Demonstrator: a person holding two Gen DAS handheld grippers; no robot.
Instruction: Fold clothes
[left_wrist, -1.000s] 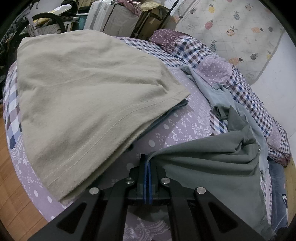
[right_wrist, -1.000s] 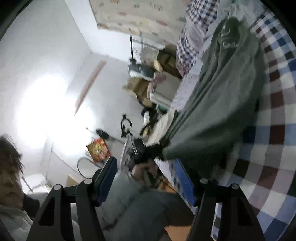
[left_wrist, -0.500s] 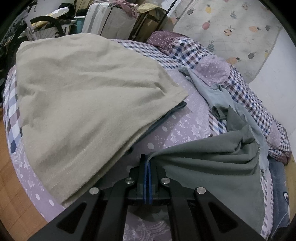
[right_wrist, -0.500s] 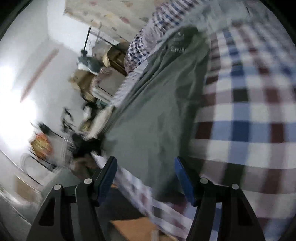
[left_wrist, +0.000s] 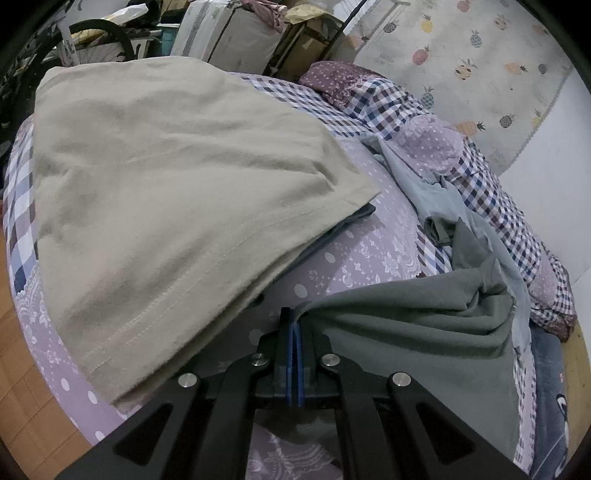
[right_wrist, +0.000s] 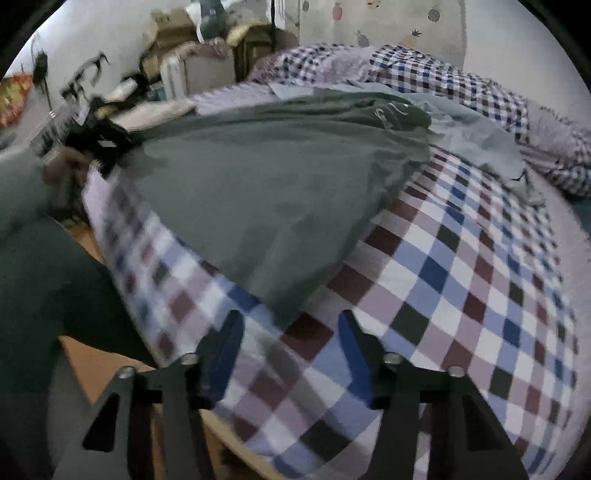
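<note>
A dark green garment (left_wrist: 424, 332) lies spread on the bed, and my left gripper (left_wrist: 293, 317) is shut on its near corner. In the right wrist view the same green garment (right_wrist: 266, 177) stretches across the checked bedcover, its lower corner hanging just beyond my right gripper (right_wrist: 291, 325). That gripper is open with nothing between its blue-padded fingers. The left gripper (right_wrist: 99, 144) shows at the far left there, pinching the cloth. A folded beige garment (left_wrist: 166, 206) lies on the bed to the left, over a dark one.
A pale blue-grey garment (left_wrist: 436, 199) lies crumpled toward the pillows. The checked and purple bedcover (right_wrist: 461, 295) covers the bed. Boxes, a suitcase (left_wrist: 229, 33) and a bicycle wheel (left_wrist: 96, 40) stand behind. Wooden floor (left_wrist: 22, 406) lies past the bed edge. A person's leg (right_wrist: 44, 288) is left.
The right gripper swung from pointing at the room and the person down to the bed, level now over the garment's lower corner. The left gripper kept its hold, hardly moving.
</note>
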